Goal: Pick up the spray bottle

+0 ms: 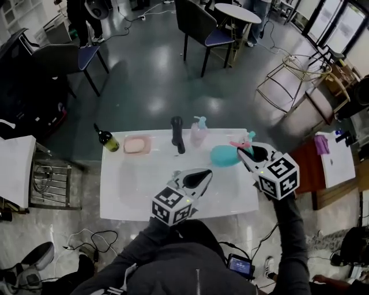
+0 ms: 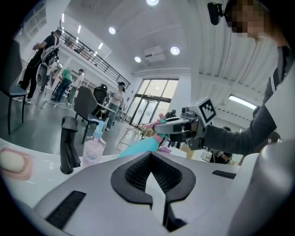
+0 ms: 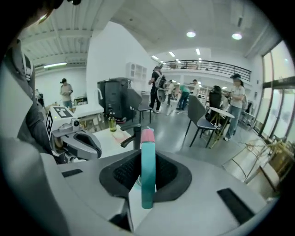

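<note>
The teal spray bottle [image 1: 226, 155] with its pink trigger hangs tilted just above the white table's [image 1: 132, 190] right end. My right gripper [image 1: 249, 153] is shut on its head. In the right gripper view the bottle's teal and pink head [image 3: 147, 177] stands upright between the right gripper's [image 3: 147, 173] pads. The left gripper view shows the teal spray bottle [image 2: 137, 147] held out from the right gripper [image 2: 177, 126]. My left gripper [image 1: 199, 175] hovers over the table's front middle, apart from the bottle. Seen from its own camera, the left gripper [image 2: 151, 174] has its jaws together and holds nothing.
Along the table's far edge stand an olive bottle [image 1: 107, 140], a pink soap dish [image 1: 137, 144], a black faucet [image 1: 177, 135] and a pink pump bottle [image 1: 199, 131]. Chairs [image 1: 199, 26], a round table [image 1: 237, 12] and people are beyond. A brown desk [image 1: 305, 167] is right.
</note>
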### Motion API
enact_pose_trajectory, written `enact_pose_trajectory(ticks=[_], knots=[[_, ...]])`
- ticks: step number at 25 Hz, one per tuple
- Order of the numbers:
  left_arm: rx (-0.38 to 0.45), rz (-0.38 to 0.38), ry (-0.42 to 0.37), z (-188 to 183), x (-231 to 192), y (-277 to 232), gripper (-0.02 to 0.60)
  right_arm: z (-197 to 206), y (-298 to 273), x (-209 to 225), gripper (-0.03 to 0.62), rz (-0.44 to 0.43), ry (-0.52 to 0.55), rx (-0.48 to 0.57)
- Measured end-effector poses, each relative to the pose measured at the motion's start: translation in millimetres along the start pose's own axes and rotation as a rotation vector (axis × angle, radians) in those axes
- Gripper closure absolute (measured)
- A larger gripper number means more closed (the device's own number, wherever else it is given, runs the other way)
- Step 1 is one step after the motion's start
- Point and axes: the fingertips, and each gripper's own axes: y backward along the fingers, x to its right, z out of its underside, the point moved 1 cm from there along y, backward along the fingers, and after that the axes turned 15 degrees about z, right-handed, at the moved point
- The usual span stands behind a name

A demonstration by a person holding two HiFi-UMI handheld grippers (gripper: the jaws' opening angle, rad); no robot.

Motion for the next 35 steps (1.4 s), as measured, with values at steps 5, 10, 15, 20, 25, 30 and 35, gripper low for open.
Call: enact_pose_trajectory(ticks=[5, 10, 15, 20, 25, 30, 35], knots=[[-0.020, 0.002, 0.008, 10.5, 6.5, 33.7, 0.575, 12.3, 26.6, -31.3, 0.539, 0.127, -0.188, 0.031], [-0.029, -0.005, 0.019, 18.6, 12.7, 66.0, 0.575, 20.3, 55.2, -71.5, 0.539, 0.232, -0.423, 0.102], [-0.037, -0.003, 0.023, 24.5, 14.5, 86.3, 0.575, 38.5, 64.9, -113.9, 0.539, 0.281, -0.522, 0.093], [-0.040, 0.007, 0.023, 27.3, 17.9, 94.9, 0.575, 41.6, 73.6, -125.5, 0.539, 0.313, -0.542, 0.096], [-0.037, 0.017, 0.025, 28.2, 19.7, 98.6, 0.575, 39.7, 72.5, -133.8, 0.539, 0.308, -0.512, 0.083], [-0.035, 0.020, 0.025, 28.6, 21.1, 99.3, 0.575, 39.2, 70.7, -136.2, 0.539, 0.301, -0.494, 0.076], [-0.037, 0.010, 0.028, 28.4, 16.6, 98.0, 0.575, 35.8, 67.5, -129.9, 0.539, 0.297, -0.480, 0.079]])
